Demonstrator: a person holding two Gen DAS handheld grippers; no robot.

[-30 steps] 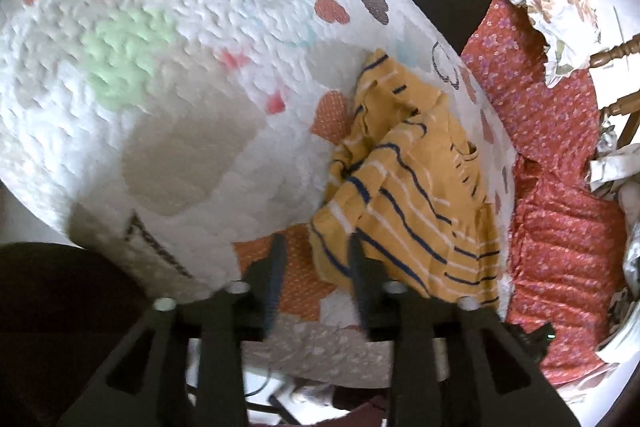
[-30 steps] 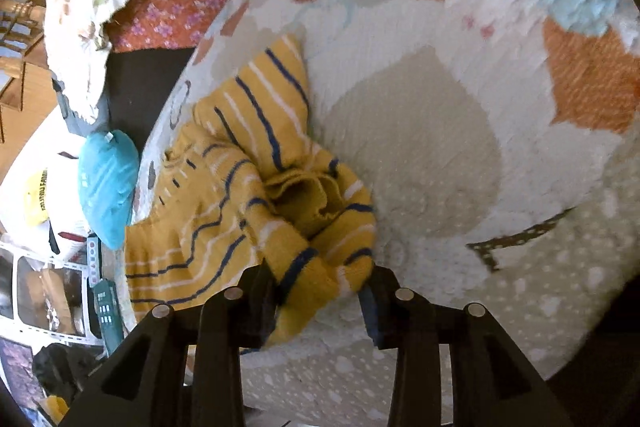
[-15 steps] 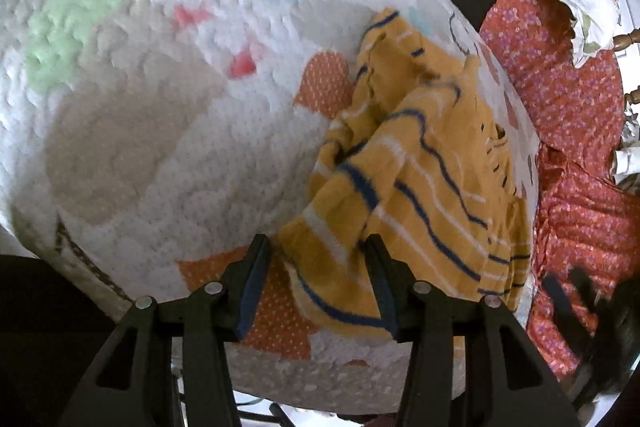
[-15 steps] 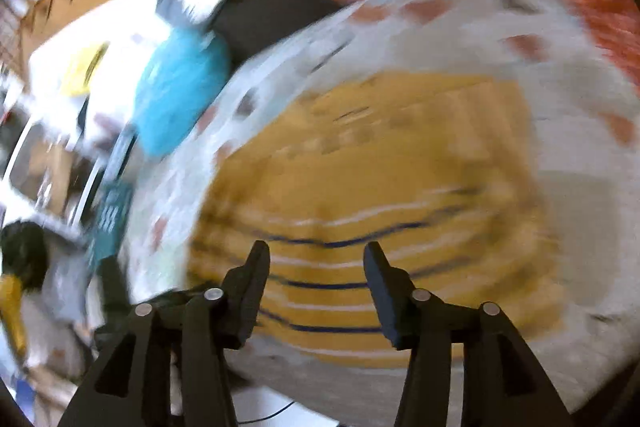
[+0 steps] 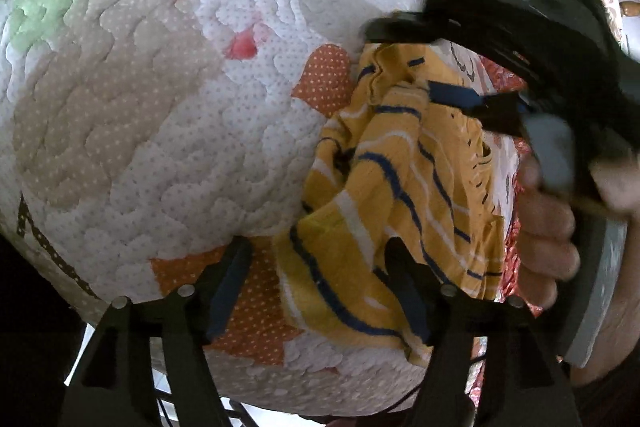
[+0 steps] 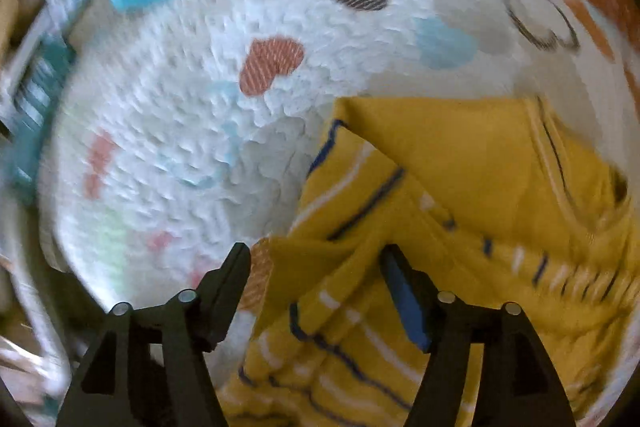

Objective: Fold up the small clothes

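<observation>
A heart-print quilted mat [image 5: 168, 131] carries one crumpled mustard garment [image 5: 384, 195] (navy-striped).

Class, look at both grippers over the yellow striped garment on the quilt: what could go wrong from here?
1. The yellow striped garment lies bunched; closing now may pinch several layers and fold in wrinkles.
2. The right gripper and left gripper, jaws just opened, work close together and could collide.
3. Jaws may snag the quilt.
</observation>
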